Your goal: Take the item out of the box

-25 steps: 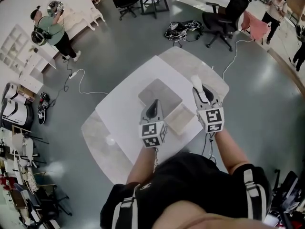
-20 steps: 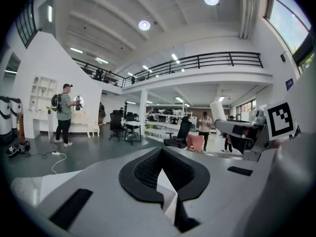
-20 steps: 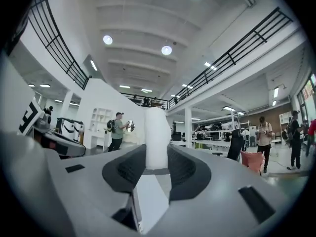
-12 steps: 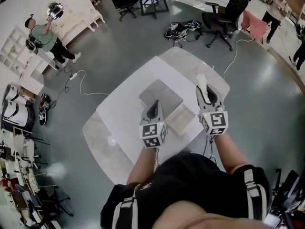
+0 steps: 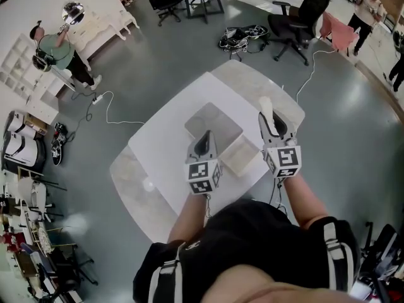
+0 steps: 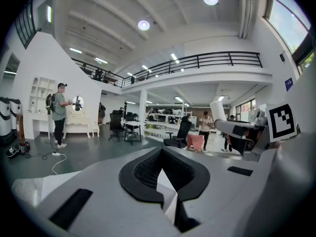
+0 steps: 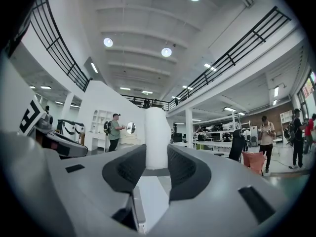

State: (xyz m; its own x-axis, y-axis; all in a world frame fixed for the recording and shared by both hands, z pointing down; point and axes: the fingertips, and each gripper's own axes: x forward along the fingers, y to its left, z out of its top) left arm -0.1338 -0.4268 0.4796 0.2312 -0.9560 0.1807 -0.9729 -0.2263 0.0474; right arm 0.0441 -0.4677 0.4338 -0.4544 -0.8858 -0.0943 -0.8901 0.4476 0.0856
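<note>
In the head view, the open box [image 5: 218,122] lies on the white table [image 5: 161,147]. The left gripper [image 5: 203,141] hovers at its near rim, probably to steady it. The left gripper view shows those jaws drawn together on nothing. In the right gripper view, the right gripper [image 7: 157,172] pinches the white item [image 7: 157,132] upright, clear of the box.

Open box [image 5: 213,125] lay on white surface [image 5: 163,139], left claw [image 5: 203,142] at its 6 o'clock, right claw [image 5: 271,124] at 3 o'clock held white item [image 5: 266,106].
</note>
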